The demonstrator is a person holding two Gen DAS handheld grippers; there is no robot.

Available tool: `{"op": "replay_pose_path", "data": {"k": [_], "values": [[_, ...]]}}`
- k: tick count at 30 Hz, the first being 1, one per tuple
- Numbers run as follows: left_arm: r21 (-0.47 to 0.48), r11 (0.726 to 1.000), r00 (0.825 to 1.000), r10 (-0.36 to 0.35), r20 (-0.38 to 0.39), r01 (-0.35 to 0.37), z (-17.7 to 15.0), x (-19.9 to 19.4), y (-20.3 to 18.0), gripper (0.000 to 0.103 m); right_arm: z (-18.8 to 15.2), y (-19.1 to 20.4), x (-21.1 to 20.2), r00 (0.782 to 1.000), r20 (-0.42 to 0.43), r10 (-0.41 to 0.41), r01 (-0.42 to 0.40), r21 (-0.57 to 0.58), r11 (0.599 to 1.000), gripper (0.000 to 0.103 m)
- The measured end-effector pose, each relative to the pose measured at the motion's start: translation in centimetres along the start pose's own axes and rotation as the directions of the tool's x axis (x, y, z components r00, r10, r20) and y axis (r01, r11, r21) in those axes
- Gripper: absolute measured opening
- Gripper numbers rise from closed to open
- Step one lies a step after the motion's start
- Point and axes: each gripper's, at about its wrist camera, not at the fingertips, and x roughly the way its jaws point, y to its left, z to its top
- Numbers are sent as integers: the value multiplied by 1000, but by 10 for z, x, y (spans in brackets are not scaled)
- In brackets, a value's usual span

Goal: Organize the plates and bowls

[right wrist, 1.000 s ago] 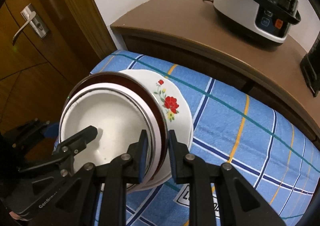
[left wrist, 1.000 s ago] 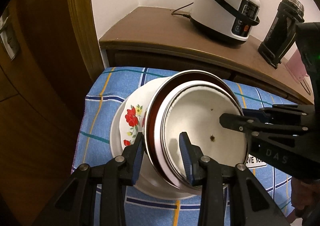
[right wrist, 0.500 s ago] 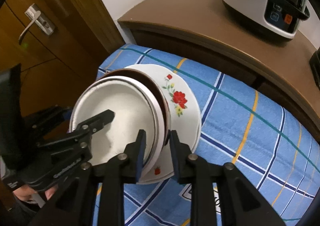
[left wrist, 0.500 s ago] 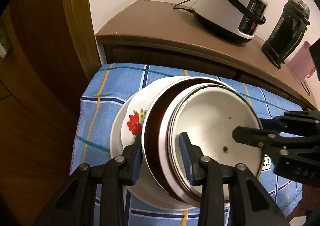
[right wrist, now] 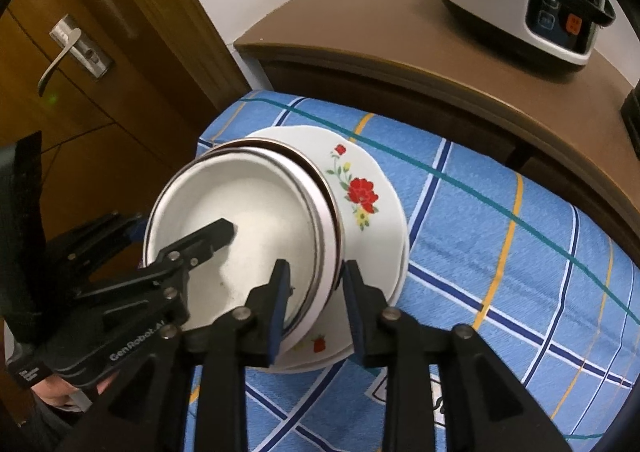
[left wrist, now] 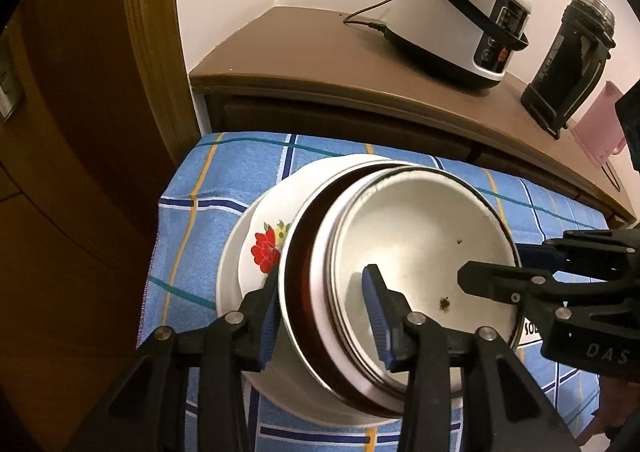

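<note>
Two hand-held grippers work a stack of dishes on a blue checked cloth [right wrist: 500,252], with a rice cooker [left wrist: 460,12] on the wooden counter [left wrist: 320,64] behind. The stack sits near the cloth's corner: a white enamel bowl [left wrist: 420,244] nested in a brown-lined bowl [left wrist: 308,292], both tilted on a flowered plate [right wrist: 360,188].

The left gripper [left wrist: 320,316] straddles the near rims of the nested bowls, one pad outside the brown-lined bowl and one inside the enamel bowl; its jaws have just been opening, and a gap shows at the inner pad. The right gripper [right wrist: 316,300] straddles the opposite rims the same way; its jaws too have just been opening, partly parted, with daylight on both sides, so neither appears to be clamping.

The step looks like setting the bowls down and letting go. Done well, both sets of jaws would widen until the pads clear the rims, then lift away along the fingers rather than sideways, lest a pad catch a rim and drag the tilted bowls off the plate.
</note>
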Motion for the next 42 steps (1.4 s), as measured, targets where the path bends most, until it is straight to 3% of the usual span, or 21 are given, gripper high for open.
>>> {"op": "replay_pose_path", "data": {"k": [5,8,10,12,14,19,28,34,38,42], "values": [[-2,1000,1000,1,2,-1,-1,-2,-1,52,-2,5,-4,999,30,-19,20,-23,1000,35],[8,1000,999,27,42,-28,-3,-12,-4,63,-6,8,-13,997,67,-49,52,-46,998,41],[13,999,996,48,78,-49,-4,-21,-6,64,-12,8,-24,991,118,-68,74,-47,996,48],[20,998,991,62,122,-65,-6,-34,-10,64,-20,8,-38,981,174,-90,100,-49,994,49],[32,997,984,60,169,-67,-9,-49,-16,64,-30,7,-55,964,242,-111,124,-37,992,52],[59,994,950,67,306,-89,-20,-88,-35,70,-68,2,-101,884,427,-188,203,9,979,71],[106,993,915,3,403,-50,-44,-126,-74,74,-126,-20,-147,800,538,-265,244,112,963,76],[128,991,909,-31,416,-25,-54,-135,-97,74,-152,-31,-176,739,601,-306,261,163,951,80],[142,990,905,-47,423,-15,-57,-139,-108,74,-163,-35,-192,713,627,-314,262,177,949,85],[154,988,903,-51,426,-17,-59,-143,-117,74,-167,-34,-200,705,638,-310,263,171,949,86]]}}
